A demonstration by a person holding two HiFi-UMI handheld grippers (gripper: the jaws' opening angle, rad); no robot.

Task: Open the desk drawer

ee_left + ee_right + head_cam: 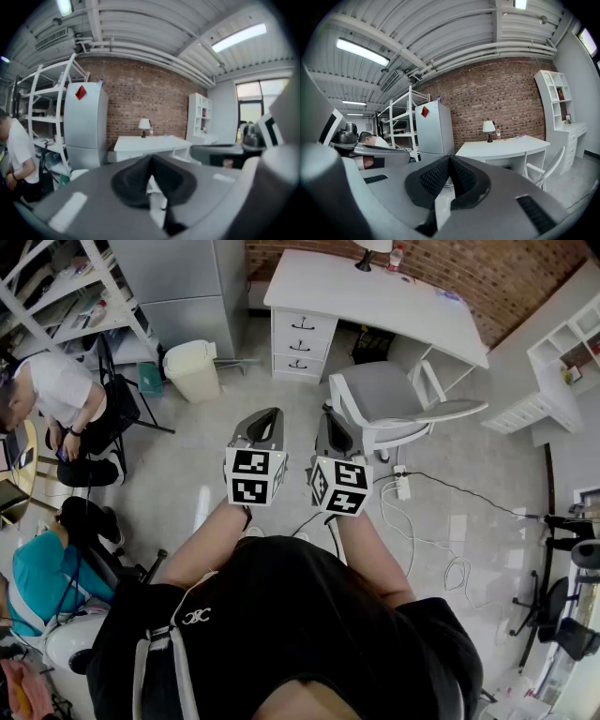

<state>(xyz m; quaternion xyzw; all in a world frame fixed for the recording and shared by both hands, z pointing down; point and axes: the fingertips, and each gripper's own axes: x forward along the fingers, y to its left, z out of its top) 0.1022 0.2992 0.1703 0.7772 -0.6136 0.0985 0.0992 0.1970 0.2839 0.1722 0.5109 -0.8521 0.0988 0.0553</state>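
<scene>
A white desk stands against the brick wall, far ahead of me. Its stack of three drawers with dark handles is at the desk's left end, all pushed in. My left gripper and right gripper are held side by side in mid-air over the floor, well short of the desk. Both have their jaws pressed together with nothing between them. The desk shows small in the left gripper view and the desk shows beyond the jaws in the right gripper view.
A grey and white chair stands between me and the desk. A cream bin sits left of the drawers, beside a grey cabinet. White shelving and seated people are at left. Cables lie on the floor.
</scene>
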